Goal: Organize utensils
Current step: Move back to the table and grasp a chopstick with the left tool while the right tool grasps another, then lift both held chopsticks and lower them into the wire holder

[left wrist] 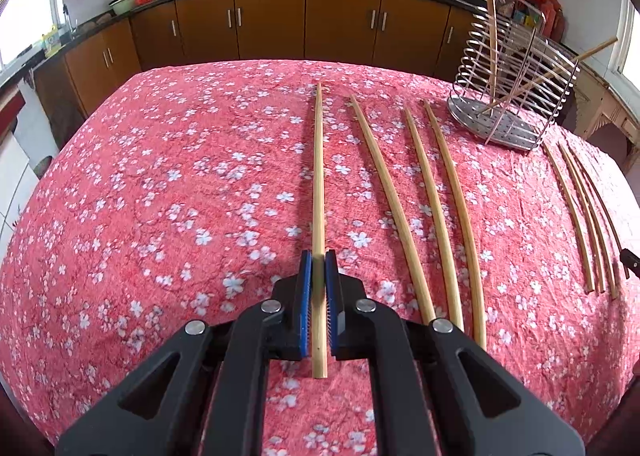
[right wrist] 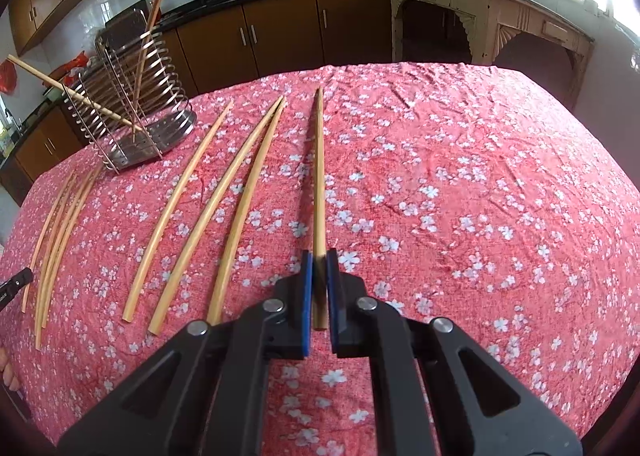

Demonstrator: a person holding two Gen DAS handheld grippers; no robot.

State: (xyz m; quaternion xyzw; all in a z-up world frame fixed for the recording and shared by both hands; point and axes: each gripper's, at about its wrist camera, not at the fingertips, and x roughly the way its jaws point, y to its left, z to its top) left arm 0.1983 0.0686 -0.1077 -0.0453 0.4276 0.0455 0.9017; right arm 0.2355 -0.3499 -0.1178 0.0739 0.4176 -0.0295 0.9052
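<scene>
Wooden chopsticks lie in a row on the pink flowered tablecloth. My left gripper (left wrist: pixel 319 260) is shut on one chopstick (left wrist: pixel 318 176), which points straight ahead. My right gripper (right wrist: pixel 319 260) is shut on another chopstick (right wrist: pixel 319 176), also pointing ahead. A wire utensil holder (left wrist: pixel 516 96) stands at the far right in the left wrist view and at the far left in the right wrist view (right wrist: pixel 132 104). It has two chopsticks leaning in it. Three loose chopsticks (left wrist: pixel 440 208) lie right of my left gripper, and several more (left wrist: pixel 580 216) lie further right.
The tablecloth (left wrist: pixel 180 196) covers the whole table. Brown kitchen cabinets (left wrist: pixel 272 20) and a dark counter with woks run behind it. A cream side table (right wrist: pixel 480 16) stands beyond the far right. Three loose chopsticks (right wrist: pixel 200 216) lie left of my right gripper.
</scene>
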